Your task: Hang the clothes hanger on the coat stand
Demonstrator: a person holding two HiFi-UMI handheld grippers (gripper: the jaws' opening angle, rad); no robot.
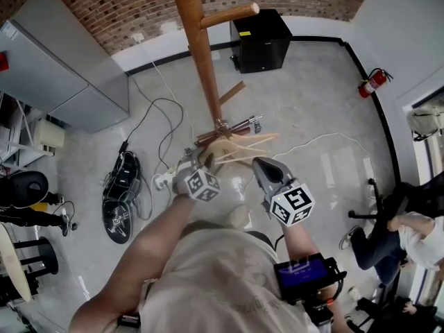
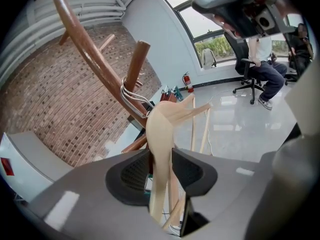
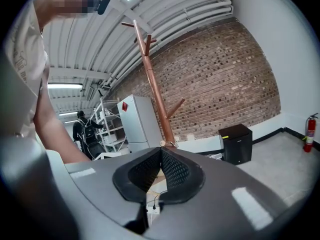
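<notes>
Left tool (image 2: 160,156) seemingly pinches curved pale-wood clothes hanger (image 2: 162,126).

The coat stand's pole (image 1: 198,54) rises straight ahead of both hands, and one peg (image 1: 229,14) juts out to its right higher up. The wooden hanger (image 1: 239,146) sits just in front of the pole and fills the gap between the left gripper's (image 2: 161,169) fingers (image 2: 134,176). Right of the pole the floor (image 1: 305,109) lies open as far as the black cabinet (image 1: 262,40) by the wall. Left of it, loose cables (image 1: 163,127) (some white, some black) trail toward a black bag (image 1: 119,196). A seated person (image 1: 388,234) blocks the far right.
</notes>
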